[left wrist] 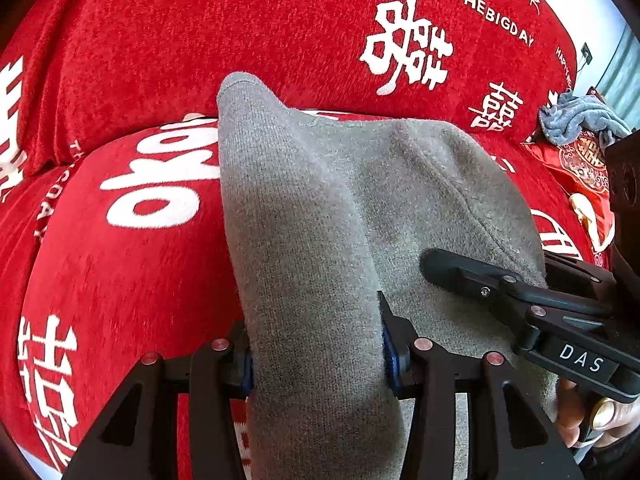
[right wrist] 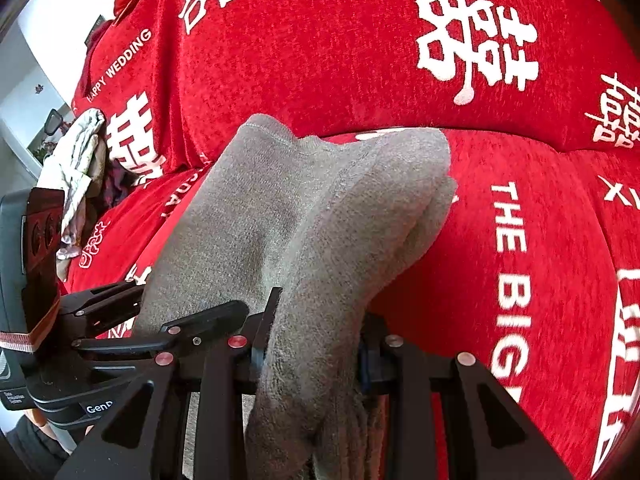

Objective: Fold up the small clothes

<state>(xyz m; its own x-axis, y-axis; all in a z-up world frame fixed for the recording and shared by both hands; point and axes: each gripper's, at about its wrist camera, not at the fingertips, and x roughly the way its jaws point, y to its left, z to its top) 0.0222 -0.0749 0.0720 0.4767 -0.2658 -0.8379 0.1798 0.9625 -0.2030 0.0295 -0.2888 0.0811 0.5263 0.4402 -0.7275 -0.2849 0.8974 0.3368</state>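
A grey knitted garment (left wrist: 320, 200) lies folded over on the red sofa cover, its far end reaching toward the backrest. My left gripper (left wrist: 318, 354) is shut on its near left part, the cloth bunched between the fingers. My right gripper (right wrist: 310, 354) is shut on the near right part of the same grey garment (right wrist: 320, 208). The right gripper also shows in the left wrist view (left wrist: 500, 280), lying across the cloth. The left gripper shows at the left of the right wrist view (right wrist: 160, 320). The fingertips are hidden by cloth.
The red sofa cover (left wrist: 140, 272) with white characters spreads all around, its backrest (left wrist: 240, 32) behind. A grey-blue cloth (left wrist: 576, 120) lies on a red cushion (left wrist: 580, 172) at the right. Crumpled light clothes (right wrist: 80, 168) lie at the far left in the right wrist view.
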